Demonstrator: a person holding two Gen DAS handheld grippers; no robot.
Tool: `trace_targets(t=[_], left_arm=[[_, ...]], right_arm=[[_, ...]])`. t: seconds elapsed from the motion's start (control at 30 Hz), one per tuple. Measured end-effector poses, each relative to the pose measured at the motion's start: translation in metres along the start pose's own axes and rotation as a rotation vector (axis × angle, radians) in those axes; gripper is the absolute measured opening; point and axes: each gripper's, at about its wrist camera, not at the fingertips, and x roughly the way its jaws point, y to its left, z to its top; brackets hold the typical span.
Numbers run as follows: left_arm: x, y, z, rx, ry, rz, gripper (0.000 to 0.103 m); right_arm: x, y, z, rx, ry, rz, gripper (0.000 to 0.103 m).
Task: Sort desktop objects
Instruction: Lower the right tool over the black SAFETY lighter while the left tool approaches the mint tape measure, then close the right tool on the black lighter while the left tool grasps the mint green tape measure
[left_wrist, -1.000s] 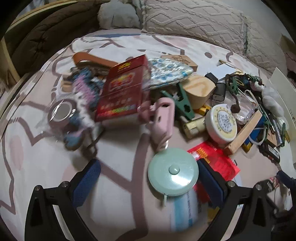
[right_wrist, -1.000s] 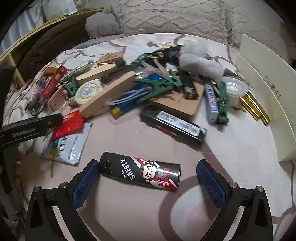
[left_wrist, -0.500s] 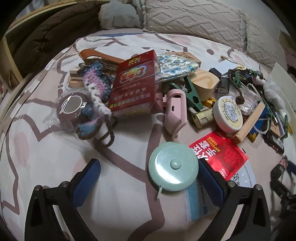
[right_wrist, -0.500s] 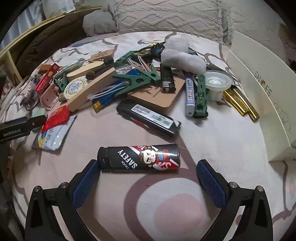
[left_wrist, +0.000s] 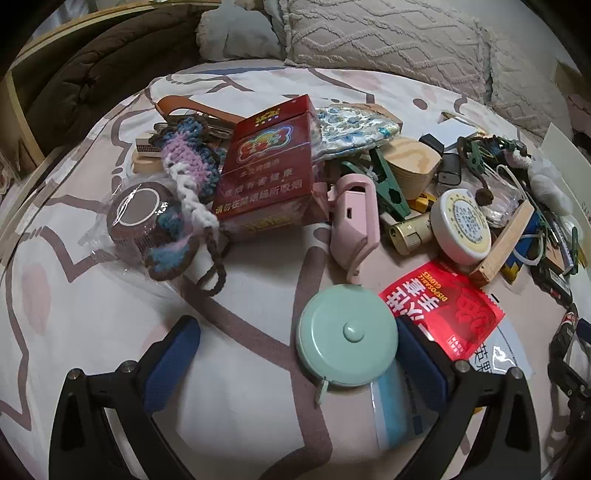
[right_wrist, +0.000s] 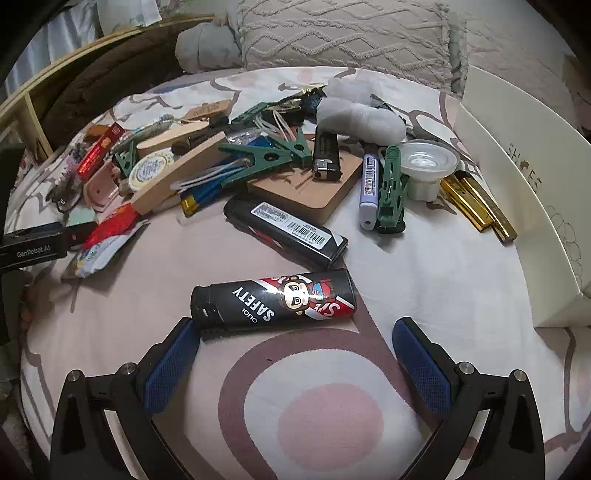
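Black cylindrical "SAFETY" lighter lies crosswise on the patterned bedsheet just ahead of the right gripper, whose jaws gape wide. Left gripper, equally wide, has its right pad touching a round mint-green tape measure; beyond sits a red cigarette carton.

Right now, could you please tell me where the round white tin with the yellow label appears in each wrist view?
Left wrist: the round white tin lies right of centre, between the brass cylinder and the wooden block.
Right wrist: the tin sits at the far left of the pile, tilted, partly hidden.
Shared landmark: the wooden block, directly right of the tin in both views.
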Motion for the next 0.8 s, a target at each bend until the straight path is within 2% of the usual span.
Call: trace_targets(t=[0.33, 0.5, 0.73, 0.8], left_arm=[[-0.003, -0.006, 0.001, 0.014, -0.021, 0.003, 0.101], [-0.006, -0.009, 0.002, 0.026, -0.051, 0.014, 0.079], [-0.010, -0.013, 0.001, 0.055, -0.067, 0.010, 0.065], [-0.011, -0.016, 0.000, 0.071, -0.071, 0.004, 0.055]], right_arm=[[0.000, 0.000, -0.002, -0.002, -0.017, -0.003, 0.103], [0.000, 0.000, -0.003, -0.003, -0.020, -0.003, 0.103], [-0.002, 0.000, -0.002, -0.002, -0.026, 0.003, 0.103], [-0.003, 0.000, -0.002, -0.007, -0.031, -0.002, 0.103]])
